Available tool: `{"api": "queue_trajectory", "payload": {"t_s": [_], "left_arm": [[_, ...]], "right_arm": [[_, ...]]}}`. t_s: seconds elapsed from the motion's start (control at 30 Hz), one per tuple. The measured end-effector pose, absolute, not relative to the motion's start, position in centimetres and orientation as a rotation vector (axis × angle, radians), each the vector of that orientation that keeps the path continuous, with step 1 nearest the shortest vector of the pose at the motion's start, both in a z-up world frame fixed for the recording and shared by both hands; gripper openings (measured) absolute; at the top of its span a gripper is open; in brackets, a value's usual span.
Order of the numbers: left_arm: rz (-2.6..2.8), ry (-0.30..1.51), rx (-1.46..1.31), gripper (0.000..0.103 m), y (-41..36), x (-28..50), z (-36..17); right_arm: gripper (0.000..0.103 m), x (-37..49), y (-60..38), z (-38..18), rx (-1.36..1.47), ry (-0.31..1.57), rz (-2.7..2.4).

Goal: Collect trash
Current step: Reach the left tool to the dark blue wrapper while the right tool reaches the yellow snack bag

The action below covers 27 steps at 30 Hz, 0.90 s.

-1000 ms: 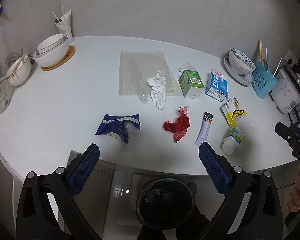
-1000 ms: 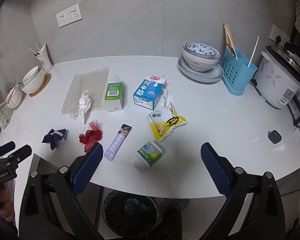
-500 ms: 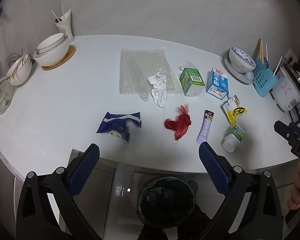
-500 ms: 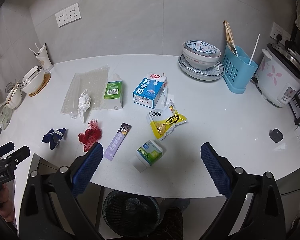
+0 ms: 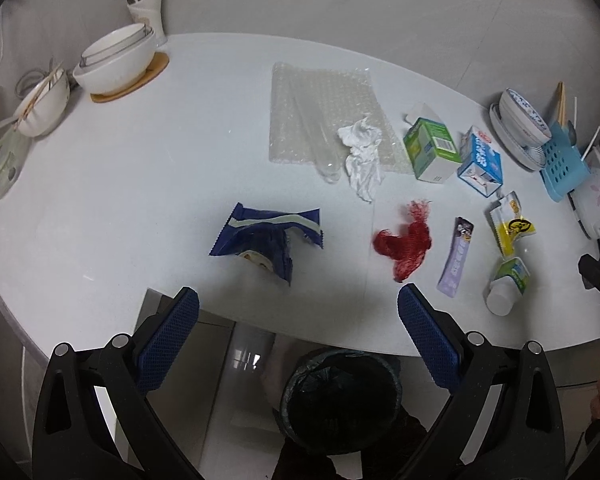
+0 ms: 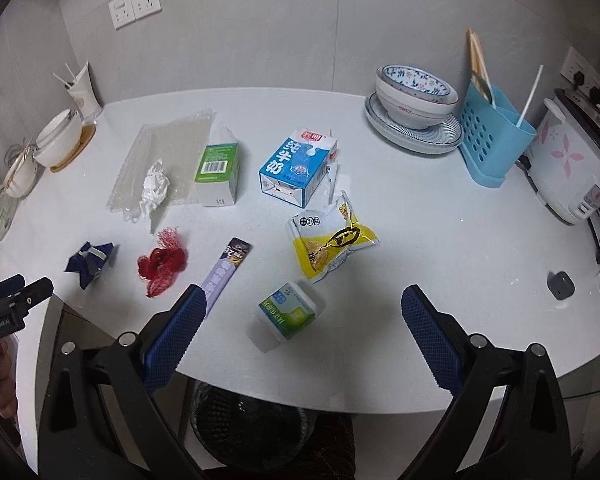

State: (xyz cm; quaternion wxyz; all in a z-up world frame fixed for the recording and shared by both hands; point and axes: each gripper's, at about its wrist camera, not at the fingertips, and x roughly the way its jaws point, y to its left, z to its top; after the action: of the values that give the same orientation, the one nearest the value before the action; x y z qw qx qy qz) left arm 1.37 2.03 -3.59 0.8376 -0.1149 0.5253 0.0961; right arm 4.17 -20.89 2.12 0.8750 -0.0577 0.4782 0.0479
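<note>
Trash lies on the white counter [image 5: 140, 184]: a dark blue wrapper [image 5: 266, 240], a red net [image 5: 404, 240], a purple sachet [image 5: 456, 258], a small green-white bottle [image 6: 290, 314], a yellow packet [image 6: 332, 246], a blue milk carton [image 6: 296, 166], a green carton [image 6: 218, 172], a crumpled tissue [image 5: 360, 150] and bubble wrap [image 5: 320, 120]. A black bin [image 5: 340, 394] stands on the floor below the counter edge. My left gripper [image 5: 298, 330] is open and empty just short of the blue wrapper. My right gripper [image 6: 300, 332] is open and empty above the small bottle.
White bowls [image 5: 116, 60] and a paper cup [image 5: 148, 4] stand at the back left. Patterned bowls on plates [image 6: 416, 106], a blue utensil holder [image 6: 494, 136] and a rice cooker [image 6: 572, 160] stand at the right. A small grey object [image 6: 560, 286] lies near the right edge.
Both grippers have moved closer to the counter, so the trash looks larger. The jaws stay open. Nothing on the counter has moved.
</note>
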Motion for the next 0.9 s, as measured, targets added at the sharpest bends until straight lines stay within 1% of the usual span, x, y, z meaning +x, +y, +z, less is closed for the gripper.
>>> {"api": "queue_trajectory", "payload": {"t_s": [0.13,0.33,0.57,0.67,0.9], "left_arm": [[0.24,1.145,-0.276,0.097,3.7,2.5,-5.9],[0.27,1.186,-0.316,0.097,5.2,4.7,-8.1],[0.274,1.234,-0.343,0.097,6.8,7.0,-9.8],[0.275,1.254,-0.371,0.095,7.4,7.6,-10.6],[0.279,1.289,-0.372,0.095,7.4,9.0,-11.4]], "right_arm": [[0.094,6.4,-21.5,1.0,-0.152,1.031,0.097],[0.094,9.8,-22.5,-1.1,-0.164,1.096,0.106],[0.094,13.7,-22.5,-3.3,-0.182,1.174,0.131],[0.091,14.9,-22.6,-4.4,-0.168,1.214,0.138],[0.089,16.9,-22.2,-5.9,-0.158,1.274,0.155]]}}
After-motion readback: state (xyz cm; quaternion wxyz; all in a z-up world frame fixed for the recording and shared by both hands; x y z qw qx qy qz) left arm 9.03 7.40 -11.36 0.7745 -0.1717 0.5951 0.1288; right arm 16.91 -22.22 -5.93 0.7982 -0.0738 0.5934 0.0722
